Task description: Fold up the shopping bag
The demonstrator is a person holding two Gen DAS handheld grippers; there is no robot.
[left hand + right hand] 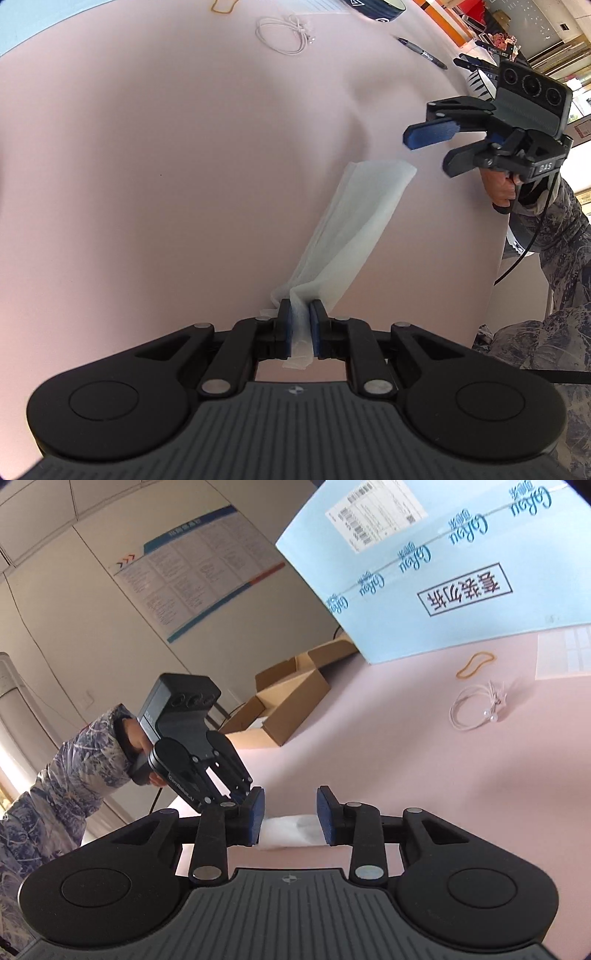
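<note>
On pink table (147, 184) | left gripper (301, 317) clamps bag (351, 221) | right gripper (290, 812) apart, empty

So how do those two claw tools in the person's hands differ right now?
The left gripper is pinched shut on one end of the white bag; the right gripper is open and holds nothing. The left is tilted down at the pink table; the right is nearer level, off the bag's far end. Both have black frames and blue pads.
</note>
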